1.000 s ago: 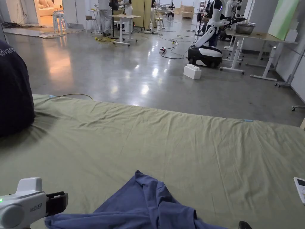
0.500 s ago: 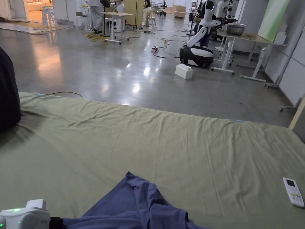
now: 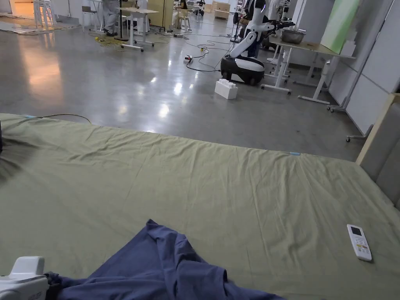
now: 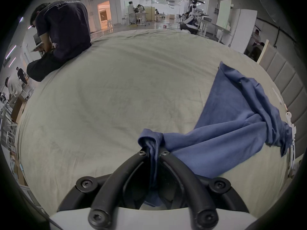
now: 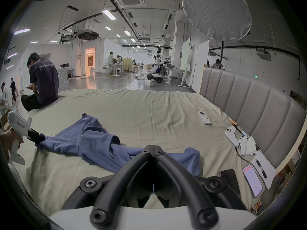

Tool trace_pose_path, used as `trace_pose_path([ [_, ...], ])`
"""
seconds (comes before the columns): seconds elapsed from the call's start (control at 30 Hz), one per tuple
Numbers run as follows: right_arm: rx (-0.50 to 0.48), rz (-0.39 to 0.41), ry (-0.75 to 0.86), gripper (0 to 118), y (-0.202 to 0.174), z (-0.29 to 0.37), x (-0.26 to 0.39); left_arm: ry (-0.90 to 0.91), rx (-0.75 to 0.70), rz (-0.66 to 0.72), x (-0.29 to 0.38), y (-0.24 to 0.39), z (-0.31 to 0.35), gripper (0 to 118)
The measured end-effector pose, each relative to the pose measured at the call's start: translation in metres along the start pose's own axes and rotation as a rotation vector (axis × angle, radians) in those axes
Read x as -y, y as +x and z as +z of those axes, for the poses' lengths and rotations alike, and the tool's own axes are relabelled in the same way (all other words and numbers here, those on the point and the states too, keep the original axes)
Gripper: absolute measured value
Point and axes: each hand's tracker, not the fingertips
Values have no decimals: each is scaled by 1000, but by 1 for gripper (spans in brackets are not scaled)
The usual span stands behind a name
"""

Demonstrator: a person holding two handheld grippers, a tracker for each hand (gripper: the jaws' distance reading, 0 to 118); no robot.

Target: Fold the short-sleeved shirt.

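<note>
Shirt [image 5: 93, 144]: crumpled on bed [image 3: 234, 187], near edge | left gripper [image 4: 152, 152]: fingers clamped on a shirt edge | right gripper [image 5: 152, 148]: fingers closed, empty, above shirt | progress: I judge no fold made; spreading flat and all folds remain

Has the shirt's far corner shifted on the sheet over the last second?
No. The shirt's far corner keeps its spacing from the white remote; the head camera panned, sliding both left in the picture.
</note>
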Motion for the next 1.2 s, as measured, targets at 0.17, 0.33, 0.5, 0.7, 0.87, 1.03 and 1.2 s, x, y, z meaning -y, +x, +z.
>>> trace_pose_path([
  [0.17, -10, -5, 22, 0, -3, -2, -1, 101, 30, 29, 3, 5, 40, 9],
  [0.33, -29, -1, 27, 0, -10, -2, -9, 155, 72, 35, 3, 10, 55, 9],
  [0.5, -63, 12, 9, 0, -24, -19, -24, 174, 107, 3, 1, 21, 67, 9],
  [0.7, -179, 59, -29, 2, -59, -74, -69, 198, 96, -15, 3, 21, 68, 9],
  [0.87, -249, 139, -96, 57, -97, -136, -107, 202, 86, 4, 2, 14, 67, 9],
  [1.03, -342, 183, -231, 83, -145, -204, -127, 198, 94, 38, 3, 9, 61, 8],
  [1.2, -382, 268, -384, 89, -189, -248, -114, 185, 90, 37, 4, 8, 58, 8],
])
